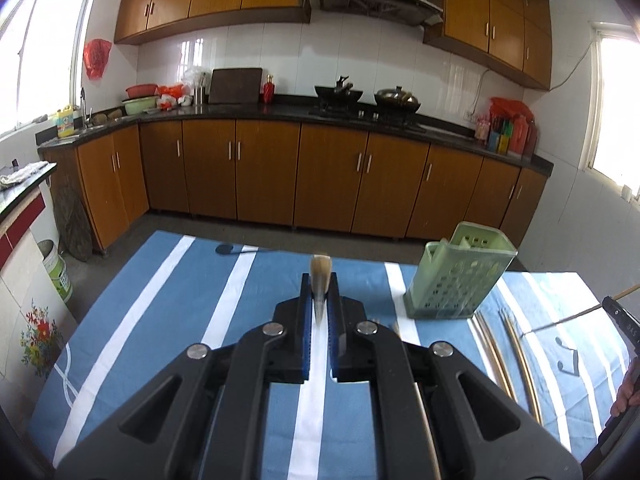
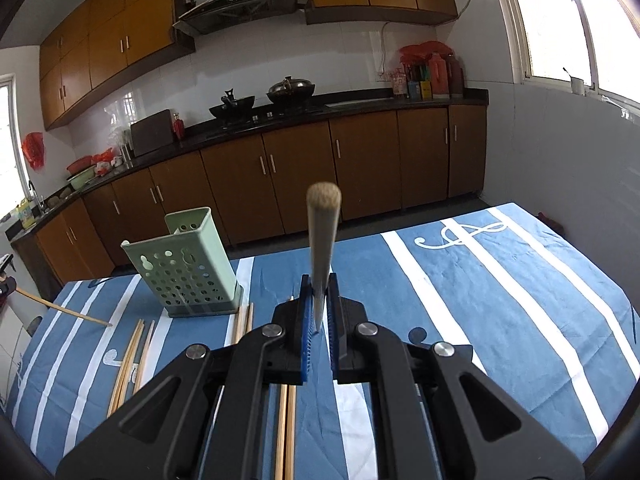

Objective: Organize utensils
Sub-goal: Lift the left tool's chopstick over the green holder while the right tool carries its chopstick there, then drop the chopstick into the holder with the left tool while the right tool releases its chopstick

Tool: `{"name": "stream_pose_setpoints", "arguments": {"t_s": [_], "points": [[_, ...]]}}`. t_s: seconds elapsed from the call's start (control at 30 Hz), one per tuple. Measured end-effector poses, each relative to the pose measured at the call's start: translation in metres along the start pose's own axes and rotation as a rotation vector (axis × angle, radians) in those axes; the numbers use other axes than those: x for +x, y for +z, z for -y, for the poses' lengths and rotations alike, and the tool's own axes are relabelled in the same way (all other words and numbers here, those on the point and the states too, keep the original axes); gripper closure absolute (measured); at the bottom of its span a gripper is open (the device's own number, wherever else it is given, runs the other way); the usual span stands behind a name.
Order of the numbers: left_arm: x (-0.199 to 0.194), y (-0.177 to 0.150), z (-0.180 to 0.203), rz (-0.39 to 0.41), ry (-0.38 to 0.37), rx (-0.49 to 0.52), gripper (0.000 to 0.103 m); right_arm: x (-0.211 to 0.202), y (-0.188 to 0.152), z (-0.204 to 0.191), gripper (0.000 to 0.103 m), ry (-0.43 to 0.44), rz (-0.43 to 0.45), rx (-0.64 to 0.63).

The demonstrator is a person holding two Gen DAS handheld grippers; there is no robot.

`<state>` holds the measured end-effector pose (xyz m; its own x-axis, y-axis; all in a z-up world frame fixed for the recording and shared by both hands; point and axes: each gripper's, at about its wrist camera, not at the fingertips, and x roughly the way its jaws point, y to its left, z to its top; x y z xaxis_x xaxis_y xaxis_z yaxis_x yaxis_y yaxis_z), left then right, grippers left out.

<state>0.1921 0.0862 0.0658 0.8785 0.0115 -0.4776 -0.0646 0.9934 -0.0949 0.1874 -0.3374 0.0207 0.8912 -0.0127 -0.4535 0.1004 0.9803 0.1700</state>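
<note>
Chopsticks are what both grippers carry: the left gripper (image 1: 320, 312) is clamped tight on one chopstick (image 1: 321, 280), the right gripper (image 2: 319, 312) likewise on another (image 2: 323, 236), each stick pointing forward off the striped tablecloth (image 1: 160, 320), probably so it can be tipped end-first into the holder. More loose chopsticks (image 2: 128, 360) lie on the cloth. Beyond them stands the green perforated utensil holder (image 2: 188, 264), open-topped.
</note>
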Motion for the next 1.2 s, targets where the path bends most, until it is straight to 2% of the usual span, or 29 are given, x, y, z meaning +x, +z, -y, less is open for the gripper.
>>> {"name": "stream_pose_setpoints", "arguments": {"t_s": [0.17, 0.27, 0.47, 0.63, 0.77, 1.0, 1.2], "points": [[-0.003, 0.019, 0.007, 0.026, -0.02, 0.011, 0.095, -0.001, 0.013, -0.005, 0.095, 0.012, 0.022, -0.012], [-0.008, 0.04, 0.011, 0.057, -0.048, 0.005, 0.095, -0.007, 0.035, -0.011, 0.095, 0.037, 0.071, -0.011], [-0.026, 0.105, 0.029, 0.172, -0.151, -0.046, 0.095, -0.024, 0.087, -0.03, 0.095, 0.157, 0.182, 0.048], [-0.035, 0.14, 0.049, 0.281, -0.2, -0.105, 0.095, -0.026, 0.11, -0.05, 0.095, 0.257, 0.197, 0.05], [-0.025, 0.145, 0.07, 0.321, -0.219, -0.128, 0.095, -0.014, 0.111, -0.069, 0.095, 0.271, 0.15, -0.013], [0.023, 0.13, 0.093, 0.274, -0.238, -0.175, 0.095, 0.02, 0.102, -0.081, 0.095, 0.27, 0.011, -0.018], [0.065, 0.109, 0.11, 0.178, -0.218, -0.126, 0.095, 0.043, 0.093, -0.089, 0.095, 0.262, -0.056, -0.036]]}}
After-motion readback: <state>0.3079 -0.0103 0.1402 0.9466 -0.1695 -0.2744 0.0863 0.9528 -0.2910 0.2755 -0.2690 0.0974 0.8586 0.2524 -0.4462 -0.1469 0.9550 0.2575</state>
